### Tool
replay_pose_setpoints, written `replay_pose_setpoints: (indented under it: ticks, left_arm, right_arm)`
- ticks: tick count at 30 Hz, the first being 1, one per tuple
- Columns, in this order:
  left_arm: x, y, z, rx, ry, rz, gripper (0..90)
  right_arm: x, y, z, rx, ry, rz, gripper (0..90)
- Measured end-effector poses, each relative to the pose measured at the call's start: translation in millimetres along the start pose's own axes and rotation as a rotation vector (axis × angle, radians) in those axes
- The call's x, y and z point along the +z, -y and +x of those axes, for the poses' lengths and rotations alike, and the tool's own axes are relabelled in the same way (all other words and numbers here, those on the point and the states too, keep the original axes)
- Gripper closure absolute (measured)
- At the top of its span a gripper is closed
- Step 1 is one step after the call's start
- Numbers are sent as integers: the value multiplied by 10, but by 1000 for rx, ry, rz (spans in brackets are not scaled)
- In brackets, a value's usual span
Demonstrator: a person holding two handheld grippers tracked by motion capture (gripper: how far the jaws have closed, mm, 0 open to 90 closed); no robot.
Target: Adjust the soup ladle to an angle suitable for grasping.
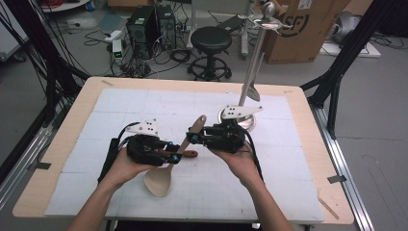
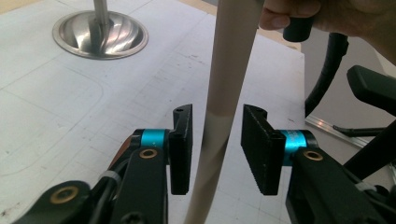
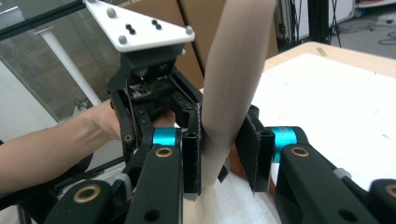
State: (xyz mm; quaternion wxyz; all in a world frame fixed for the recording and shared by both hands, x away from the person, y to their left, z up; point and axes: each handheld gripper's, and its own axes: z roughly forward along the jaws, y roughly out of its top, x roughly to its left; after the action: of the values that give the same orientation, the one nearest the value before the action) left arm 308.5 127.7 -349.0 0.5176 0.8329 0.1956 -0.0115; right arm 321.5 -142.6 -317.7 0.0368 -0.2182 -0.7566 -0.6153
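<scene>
Spatula [image 1: 166, 166]: light, stiff wood; I take its slim handle.
Left gripper [image 2: 217, 149]: jaws apart around the handle.
Right gripper [image 3: 223, 151]: jaws clamped on it.

In the left gripper view the beige spatula's handle [image 2: 219, 116] runs off both the top and bottom edges, its blade out of frame, and the shiny stand base [image 2: 100, 33] near the tabletop's far edge loses its post at the top edge. In the right gripper view the handle's top is cut off, and whether the right gripper [image 3: 224, 154] presses it cannot be told. From the high view, the left gripper [image 1: 175, 156] hides part of a brown-handled item [image 1: 191, 154].
</scene>
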Motion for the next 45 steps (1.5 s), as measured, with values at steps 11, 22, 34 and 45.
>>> replay_pose_setpoints:
  ticks: [11,22,34,45]
  left_arm:
    - [33,-2,-18,-11,22,-24,539]
    - [62,3,-31,-1,43,-12,522]
    - [154,21,-42,24,64,12,733]
    - [181,22,-60,52,41,37,778]
  right_arm:
    - [-74,-208,75,-63,10,-29,738]
    - [-49,-238,107,-92,-17,-37,739]
    - [21,-239,139,-102,-44,-39,738]
    - [74,-199,140,-107,-50,-30,710]
